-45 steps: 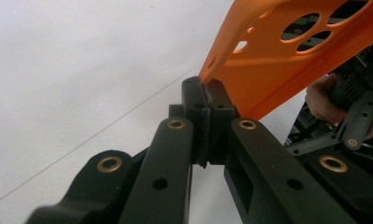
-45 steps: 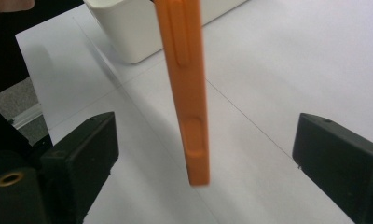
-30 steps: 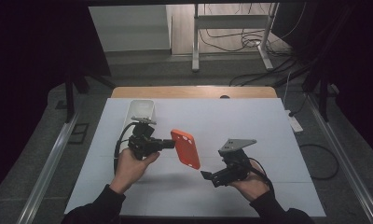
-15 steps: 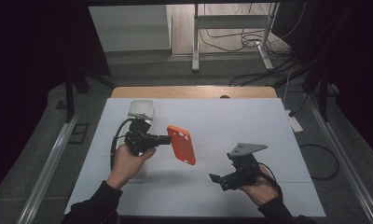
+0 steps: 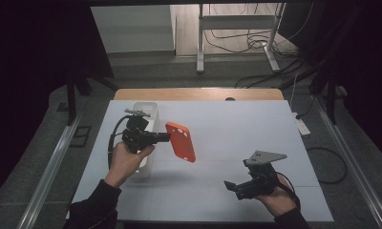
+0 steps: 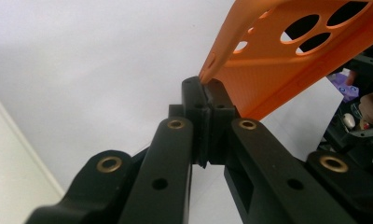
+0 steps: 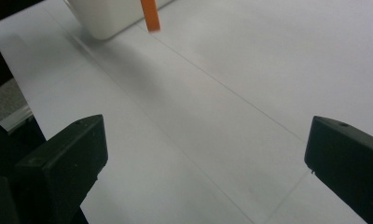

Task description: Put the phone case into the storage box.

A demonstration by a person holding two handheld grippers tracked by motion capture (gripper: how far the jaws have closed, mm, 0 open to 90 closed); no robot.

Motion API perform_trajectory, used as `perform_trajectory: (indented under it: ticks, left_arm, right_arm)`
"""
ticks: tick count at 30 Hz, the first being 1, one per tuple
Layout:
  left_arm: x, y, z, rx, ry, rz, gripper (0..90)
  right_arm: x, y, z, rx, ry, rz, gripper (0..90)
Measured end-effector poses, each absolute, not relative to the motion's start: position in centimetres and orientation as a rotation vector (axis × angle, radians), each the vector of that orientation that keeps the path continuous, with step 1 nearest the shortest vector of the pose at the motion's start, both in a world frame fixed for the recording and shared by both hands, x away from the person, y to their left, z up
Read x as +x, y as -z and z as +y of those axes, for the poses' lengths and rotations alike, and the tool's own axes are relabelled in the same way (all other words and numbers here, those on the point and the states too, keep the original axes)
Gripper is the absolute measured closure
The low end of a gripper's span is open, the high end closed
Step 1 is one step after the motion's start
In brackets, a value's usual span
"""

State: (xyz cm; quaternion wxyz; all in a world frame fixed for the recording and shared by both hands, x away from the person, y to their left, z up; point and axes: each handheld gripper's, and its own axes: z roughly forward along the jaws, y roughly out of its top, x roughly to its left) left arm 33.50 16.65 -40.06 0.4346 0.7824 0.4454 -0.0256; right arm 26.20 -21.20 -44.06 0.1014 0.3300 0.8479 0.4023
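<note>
**Holding the phone case clear of the table**

Gripping the orange phone case (image 5: 181, 141) by one edge, your left gripper (image 5: 161, 138) had its jaws pinched tight on the rim, as the left gripper view showed, with the case (image 6: 287, 60) jutting up and away from the black tips. The case hung in the air above the white table (image 5: 237, 124), tilted, its camera holes uppermost, just off the white bin (image 5: 148, 110) that stood at about ten o'clock from the table's centre.

Your right gripper (image 5: 233, 186) sat low at about five o'clock, well apart from the case, with its jaws spread wide and nothing between them; its own view looked across bare table toward the bin (image 7: 105, 16) and the case's lower tip (image 7: 150, 16).

To do this step well, I judged that you needed to keep that edge grip firm, because a thin, soft rim could twist or slip out. You would have done best to swing the case slowly toward the bin, at nine o'clock from it, and to lower it inside before easing the jaws apart.
</note>
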Motion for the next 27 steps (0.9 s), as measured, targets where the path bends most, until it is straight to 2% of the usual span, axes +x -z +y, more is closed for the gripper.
perform_trajectory:
  ticks: [27]
  left_arm:
    - [35.3,38.3,19.5,1.929,0.039,1.167,88.9]
  right_arm:
    - [24.3,44.2,-26.7,1.106,-1.116,2.397,0.0]
